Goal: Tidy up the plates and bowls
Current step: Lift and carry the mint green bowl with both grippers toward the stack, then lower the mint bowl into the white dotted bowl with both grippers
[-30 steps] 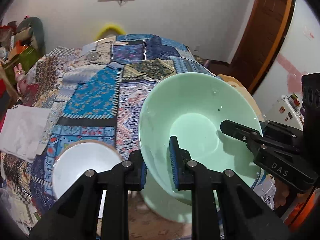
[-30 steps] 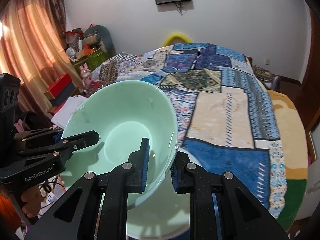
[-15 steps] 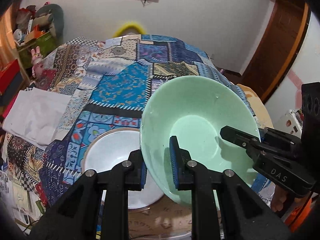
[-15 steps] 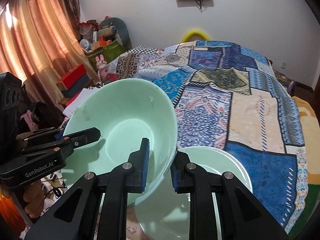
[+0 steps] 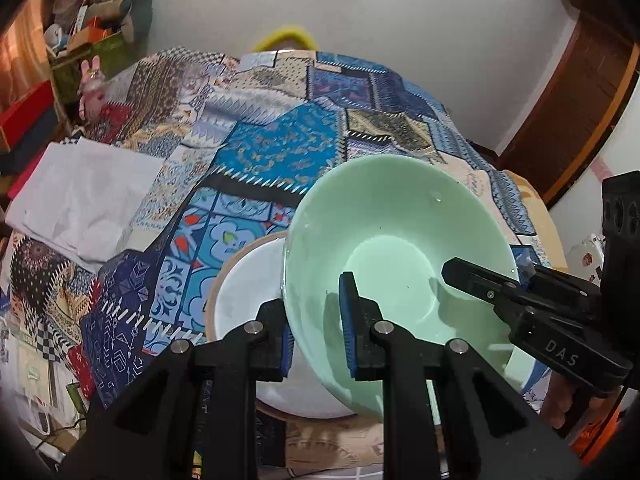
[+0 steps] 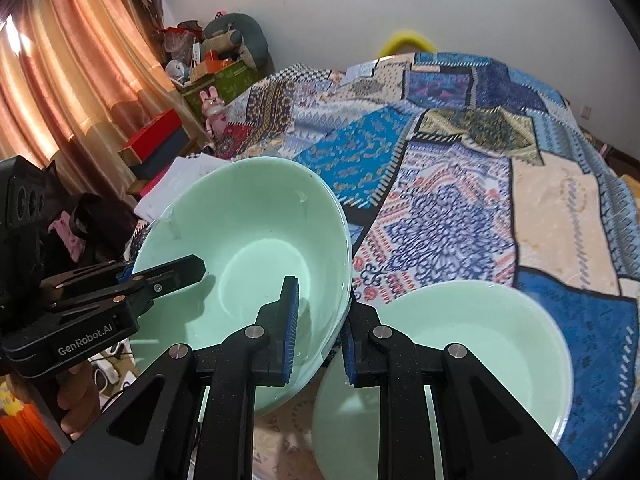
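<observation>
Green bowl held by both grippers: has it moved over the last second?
Yes. The held green bowl has shifted left, now covering part of the white bowl on the bedspread; earlier it was apart from it.

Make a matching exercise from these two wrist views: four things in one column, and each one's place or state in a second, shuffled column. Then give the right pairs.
Things
1. held green bowl
2. second green bowl
3. white bowl
4. white cloth

Places or states
A. resting on the quilt, right of the held bowl, nothing gripping it
B. lying flat at the quilt's left edge
C. tilted, rim clamped by left gripper and right gripper
D. tan-rimmed, partly hidden behind the held bowl on its left

Pairs: 1-C, 2-A, 3-D, 4-B
</observation>
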The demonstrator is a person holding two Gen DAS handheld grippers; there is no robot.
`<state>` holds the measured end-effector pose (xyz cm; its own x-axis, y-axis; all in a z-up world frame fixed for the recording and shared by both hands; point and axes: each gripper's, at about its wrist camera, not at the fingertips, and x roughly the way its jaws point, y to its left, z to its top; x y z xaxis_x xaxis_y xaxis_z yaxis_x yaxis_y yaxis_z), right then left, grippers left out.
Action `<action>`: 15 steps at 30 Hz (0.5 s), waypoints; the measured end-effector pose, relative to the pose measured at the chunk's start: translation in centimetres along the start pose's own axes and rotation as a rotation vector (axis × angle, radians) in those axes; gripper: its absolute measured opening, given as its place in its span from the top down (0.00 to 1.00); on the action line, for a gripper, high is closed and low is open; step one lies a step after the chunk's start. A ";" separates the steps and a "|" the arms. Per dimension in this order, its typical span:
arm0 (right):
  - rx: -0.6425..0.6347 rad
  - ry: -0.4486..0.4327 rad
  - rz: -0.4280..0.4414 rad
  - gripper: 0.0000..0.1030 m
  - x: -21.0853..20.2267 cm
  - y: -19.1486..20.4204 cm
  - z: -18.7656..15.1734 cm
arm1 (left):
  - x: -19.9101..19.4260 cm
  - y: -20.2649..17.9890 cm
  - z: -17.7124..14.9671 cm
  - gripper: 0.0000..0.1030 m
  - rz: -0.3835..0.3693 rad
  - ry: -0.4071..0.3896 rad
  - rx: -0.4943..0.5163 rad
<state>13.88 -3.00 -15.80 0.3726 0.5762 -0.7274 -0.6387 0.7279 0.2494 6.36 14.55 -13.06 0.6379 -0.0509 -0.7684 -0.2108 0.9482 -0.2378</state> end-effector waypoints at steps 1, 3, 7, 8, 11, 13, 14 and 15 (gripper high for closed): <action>0.002 0.007 0.001 0.83 0.3 0.1 -0.1 | 0.3 0.4 -0.1 0.81 0.000 0.007 -0.008; 0.007 0.025 0.003 0.83 1.0 0.2 -0.3 | 0.9 0.9 -0.3 0.81 -0.001 0.022 -0.025; 0.023 0.044 0.019 0.83 1.7 0.2 -0.5 | 1.8 2.0 -0.7 0.81 -0.004 0.041 -0.046; 0.023 0.046 0.022 0.83 1.9 0.3 -0.5 | 1.9 2.2 -0.8 0.81 -0.001 0.043 -0.050; 0.024 0.054 0.026 0.83 2.3 0.6 -0.6 | 2.5 2.8 -0.9 0.81 0.005 0.055 -0.061; 0.026 0.061 0.032 0.83 2.6 0.6 -0.6 | 2.6 3.2 -1.0 0.81 0.007 0.060 -0.069; 0.027 0.067 0.034 0.83 2.8 0.7 -0.7 | 2.7 3.4 -1.1 0.81 0.009 0.061 -0.073; 0.027 0.071 0.036 0.83 2.9 0.8 -0.8 | 2.7 3.6 -1.1 0.81 0.011 0.062 -0.077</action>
<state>13.96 -1.05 -18.24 0.3009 0.5751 -0.7607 -0.6319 0.7177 0.2926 6.50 17.43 -16.67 0.5889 -0.0618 -0.8058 -0.2753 0.9221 -0.2719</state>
